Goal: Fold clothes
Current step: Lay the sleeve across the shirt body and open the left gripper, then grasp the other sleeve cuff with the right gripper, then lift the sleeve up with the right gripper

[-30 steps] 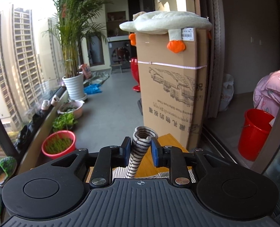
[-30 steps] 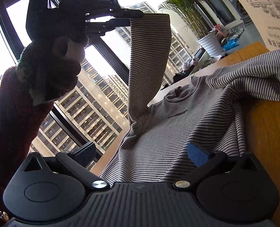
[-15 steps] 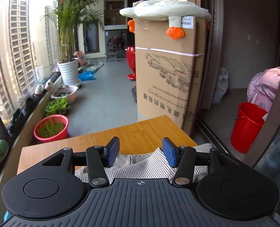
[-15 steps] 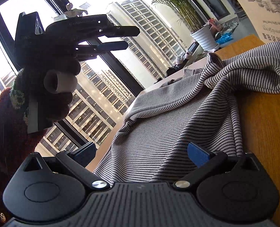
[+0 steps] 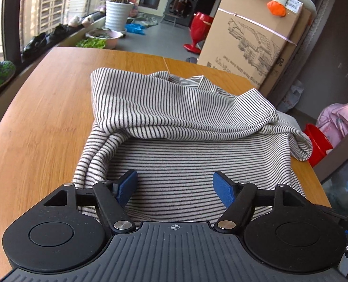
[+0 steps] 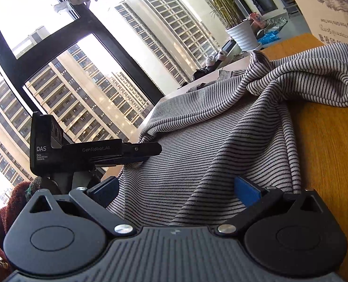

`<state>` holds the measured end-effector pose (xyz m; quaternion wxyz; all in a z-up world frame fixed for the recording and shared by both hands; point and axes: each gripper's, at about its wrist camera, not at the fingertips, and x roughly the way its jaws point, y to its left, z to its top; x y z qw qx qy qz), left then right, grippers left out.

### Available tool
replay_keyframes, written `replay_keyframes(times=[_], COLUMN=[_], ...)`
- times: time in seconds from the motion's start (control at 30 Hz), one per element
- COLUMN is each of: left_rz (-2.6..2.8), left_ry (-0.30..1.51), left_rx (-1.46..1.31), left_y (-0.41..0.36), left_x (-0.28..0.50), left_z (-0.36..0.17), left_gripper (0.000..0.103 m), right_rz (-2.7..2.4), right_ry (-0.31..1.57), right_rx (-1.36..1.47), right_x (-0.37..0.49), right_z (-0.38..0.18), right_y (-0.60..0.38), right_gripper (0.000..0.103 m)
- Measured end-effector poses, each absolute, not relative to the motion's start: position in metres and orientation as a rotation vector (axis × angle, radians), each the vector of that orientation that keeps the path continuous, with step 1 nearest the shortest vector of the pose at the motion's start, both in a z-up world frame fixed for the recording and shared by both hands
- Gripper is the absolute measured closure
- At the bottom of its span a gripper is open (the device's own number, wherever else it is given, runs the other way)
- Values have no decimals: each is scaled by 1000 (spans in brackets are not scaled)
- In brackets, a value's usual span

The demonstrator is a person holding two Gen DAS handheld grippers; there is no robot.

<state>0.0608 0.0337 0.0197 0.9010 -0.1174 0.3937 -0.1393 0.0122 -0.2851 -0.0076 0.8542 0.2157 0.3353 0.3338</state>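
We are partway through folding the striped shirt, which lies spread on the wooden table. 1 sleeve is laid across the chest, bunched at its far end near the table's right side. Our left gripper has just been opening its jaws; they stand wide apart above the lower body of the shirt, with only flat cloth below them and nothing pinched. From the right wrist view, that left gripper sits low at the shirt's near edge. Our right gripper is spread wide too, hovering over the hem area, pads clear of the fabric.

We judge the sleeve fold as just laid down, though loosely. The next move probably calls for both tools to pinch the bottom hem at 2 corners and carry it up toward the collar. The untidy sleeve may need flattening first, or the fold will come out lumpy.
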Motion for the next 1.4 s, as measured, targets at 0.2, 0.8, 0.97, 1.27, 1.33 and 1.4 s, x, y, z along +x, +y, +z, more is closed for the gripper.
replay_keyframes(times=[0.2,0.8,0.97,1.27,1.33,1.4], left_rz=[-295,-395,-562,-539,-530,-519], left_ry=[739,659,575,600,598,597], left_rx=[-319,-474,-471,-620,-621,-600], left_y=[57,70,56,71,72,69], left_x=[49,18,-5,3,2,1], left_z=[14,22,14,-6,-6,-5], left_gripper=[27,6,2,0,0,0], right_rz=[692,206,187,-118,-174,-202], right_ry=[732,565,564,448,408,363], right_rx=[239,-631,-739,-728,-645,-558], right_x=[23,118,138,144,145,144], right_z=[5,22,-1,72,106,138], right_y=[-247,-165,-155,-207,-224,-234], right_gripper=[0,41,58,96,96,96])
